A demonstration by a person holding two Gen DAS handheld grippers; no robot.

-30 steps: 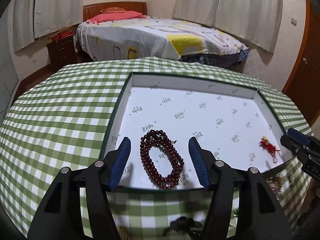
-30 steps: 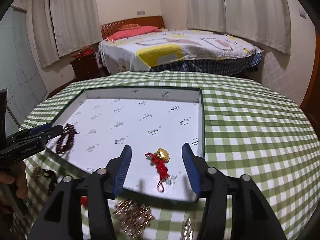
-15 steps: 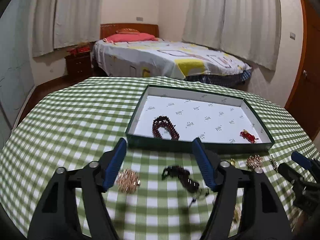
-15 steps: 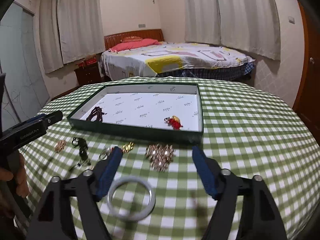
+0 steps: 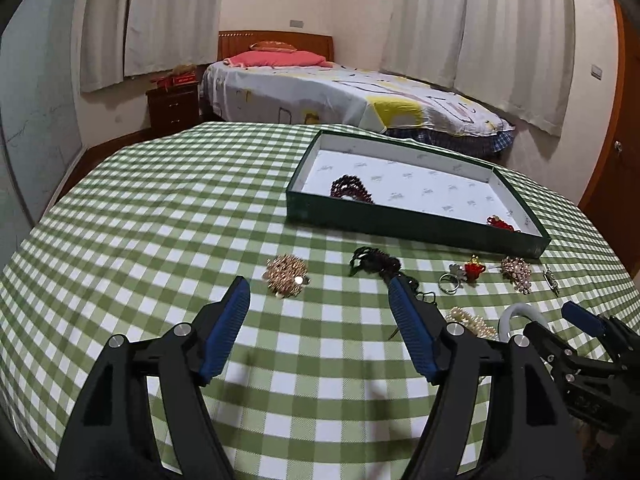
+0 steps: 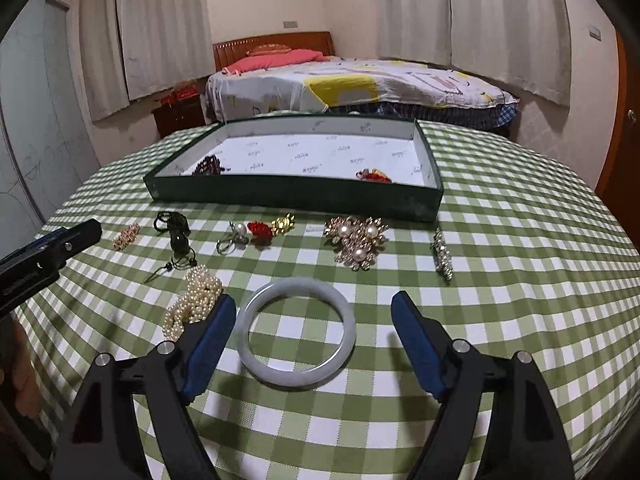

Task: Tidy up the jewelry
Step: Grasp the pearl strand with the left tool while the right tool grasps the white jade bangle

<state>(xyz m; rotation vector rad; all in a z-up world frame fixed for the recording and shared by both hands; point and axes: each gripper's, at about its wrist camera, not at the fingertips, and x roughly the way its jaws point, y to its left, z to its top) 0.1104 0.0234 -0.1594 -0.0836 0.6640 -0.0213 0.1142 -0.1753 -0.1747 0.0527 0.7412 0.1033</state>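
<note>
Left wrist view: left gripper (image 5: pixel 318 300) is wide open and holds nothing, hovering over the checked tablecloth (image 5: pixel 160 220). Nearest pickups are the gold cluster brooch (image 5: pixel 286 274), just ahead between the jaws, and the dark beaded cord (image 5: pixel 374 262), by the right fingertip. The green tray (image 5: pixel 420 216) sits further back with the dark red bead bracelet (image 5: pixel 350 190) and a red knot charm (image 5: pixel 500 223) already inside. My call: take the brooch next. Come down square and straddle it, closing low so the pads catch its body, not the prongs.

Right wrist view: right gripper (image 6: pixel 312 316) is wide open and empty. The pale jade bangle (image 6: pixel 298 330) lies flat between the jaws, nearer the left pad. The pearl strand (image 6: pixel 194 300) is just beside that left finger. Suggest shifting slightly left to centre, then pinching one side of the rim rather than spanning the ring, since smooth stone is likely to slip. Keep clear of the pearls. The pearl brooch (image 6: pixel 358 240), crystal bar pin (image 6: pixel 442 254) and ring with red and gold charms (image 6: pixel 256 232) wait near the tray front.
</note>
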